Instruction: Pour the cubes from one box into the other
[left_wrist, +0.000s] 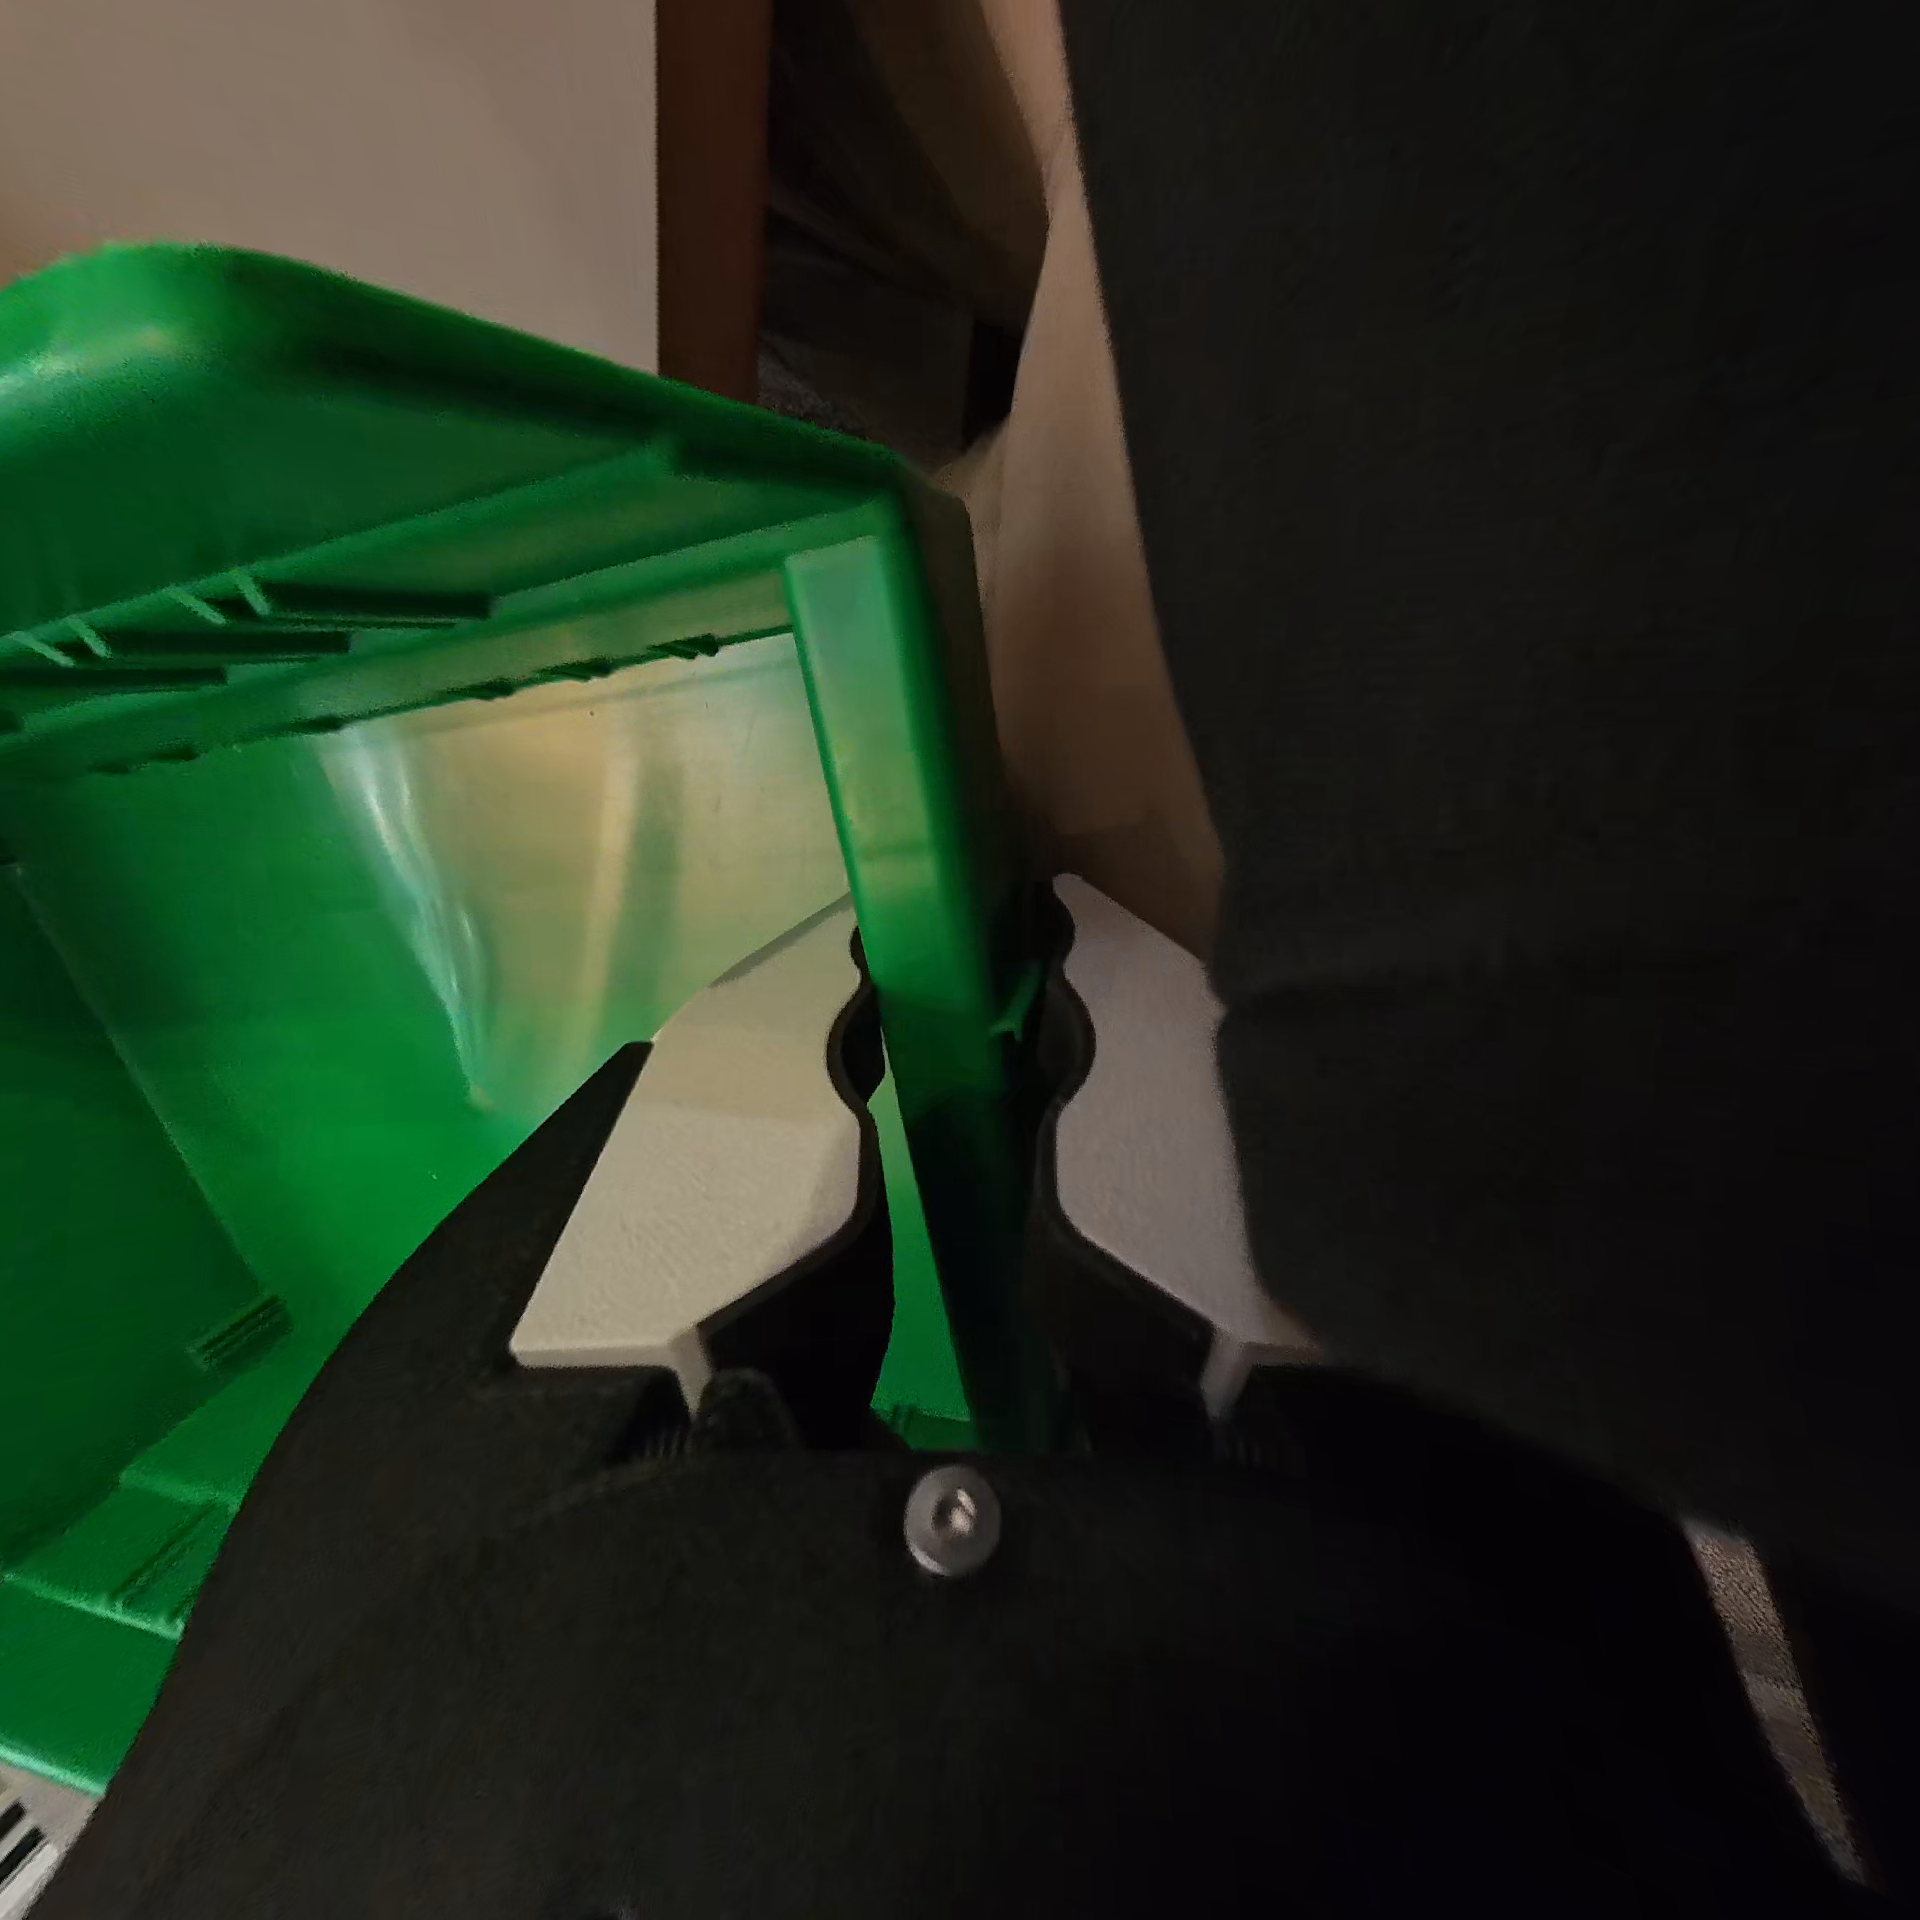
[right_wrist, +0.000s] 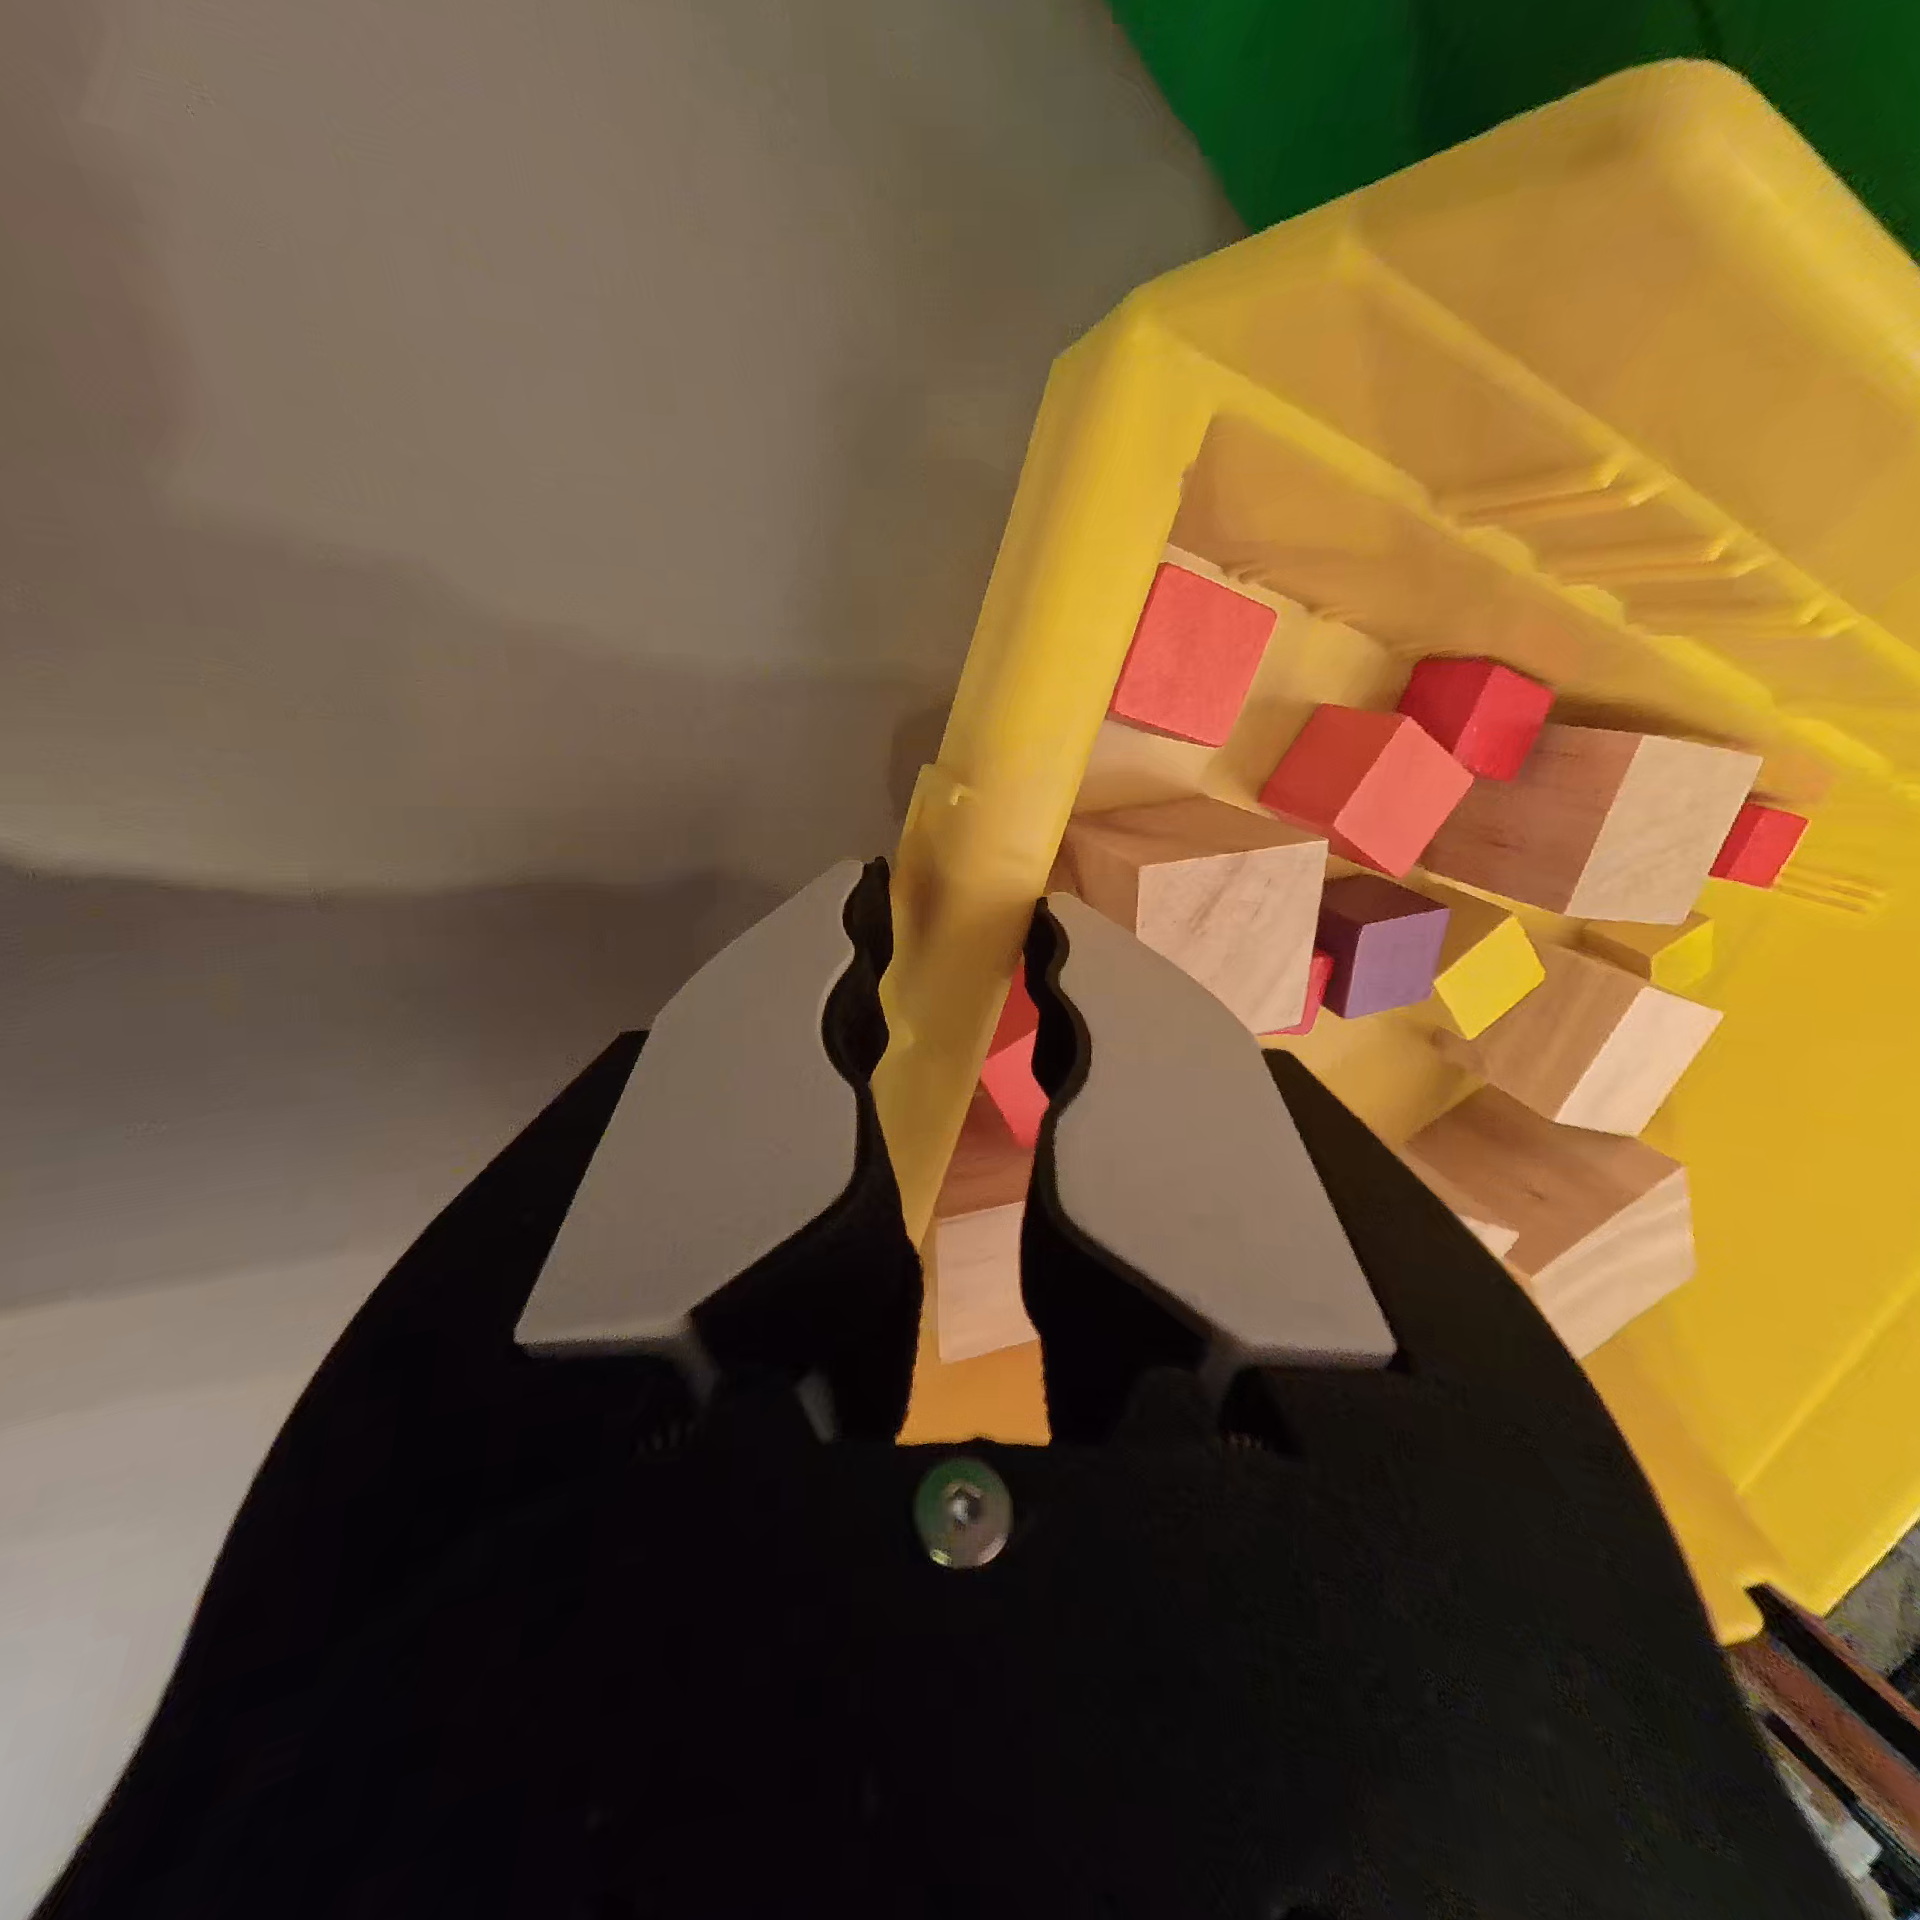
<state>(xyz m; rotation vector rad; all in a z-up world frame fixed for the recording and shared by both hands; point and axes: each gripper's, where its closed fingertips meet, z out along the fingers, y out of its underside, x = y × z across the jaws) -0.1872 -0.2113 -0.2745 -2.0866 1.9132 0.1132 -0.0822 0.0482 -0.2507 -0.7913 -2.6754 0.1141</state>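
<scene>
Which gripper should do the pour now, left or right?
Right, probably. The right gripper is shut on the rim of the yellow box, tilted with the cubes inside. The left gripper clamps the green box, which looks empty.

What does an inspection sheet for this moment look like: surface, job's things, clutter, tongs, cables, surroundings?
Surface: pale tabletop, bare where visible.
Job's things: green box, tilted, no cubes visible inside; yellow box, tilted, holding red, purple, yellow and plain wooden cubes.
Clutter: nothing seen.
Tongs: left tongs shut on the green box's rim; right tongs shut on the yellow box's rim.
Cables: nothing seen.
Surroundings: light wall, brown wooden post, person's dark sleeve.
</scene>
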